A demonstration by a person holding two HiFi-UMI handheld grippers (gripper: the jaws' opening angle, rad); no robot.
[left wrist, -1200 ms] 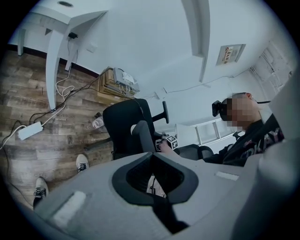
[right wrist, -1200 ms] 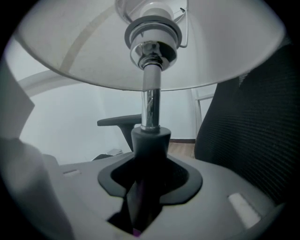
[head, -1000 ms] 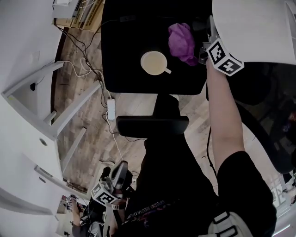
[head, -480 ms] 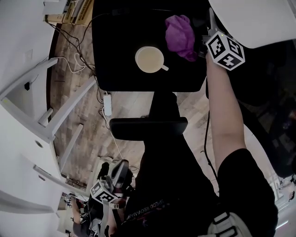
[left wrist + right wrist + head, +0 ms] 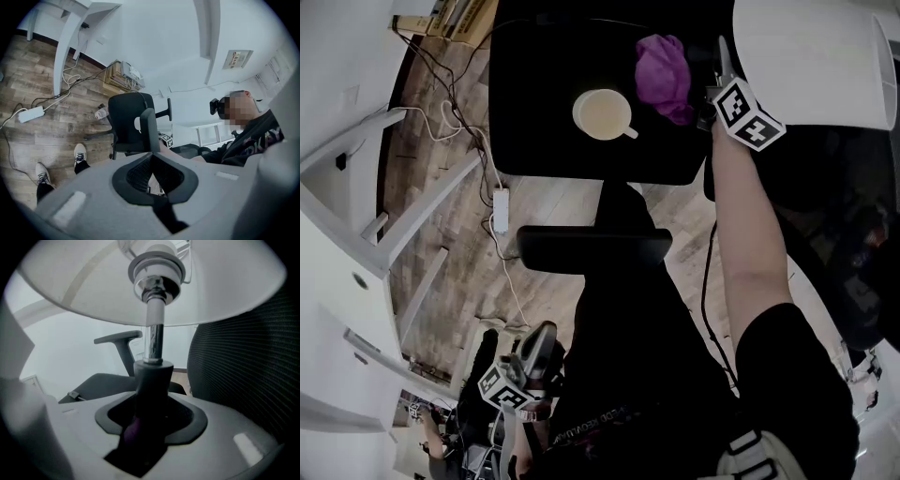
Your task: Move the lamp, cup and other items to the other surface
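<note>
right gripper [image 5: 151,391]: reaches out at the far right corner of the black worktop [image 5: 544,141], under the lamp's white shade. its fingers have just been opening, and the lamp's dark neck stands between them. they look eased off it, not clamped.
left gripper [image 5: 151,161]: hangs low by the person's side, well apart from the worktop. its fingers are together with nothing between them.
lamp [image 5: 806,56]: stands at the worktop's far right. the broad shade hides the base from the head view, so i cannot tell what the foot rests on.
lamp axis: the stem runs upright from the dark neck up through a shiny tube to the socket. the right fingers sit either side of it, low on the stem.
key relation: the lamp lies straight ahead of the right fingers and already inside their gap. any new hold needs only a squeeze, with no reach or turn.
nearer hand: the right, by far. the left would have to come up and across the person's body.
cup [image 5: 602,114]: sits upright near the middle of the worktop, handle towards the right gripper.
purple cloth [image 5: 664,77]: lies bunched between the cup and the right gripper, just beside the gripper.
judgement: the cup and cloth are not yet moved. both lie to the left of the right fingers, and the cloth is the closer.
</note>
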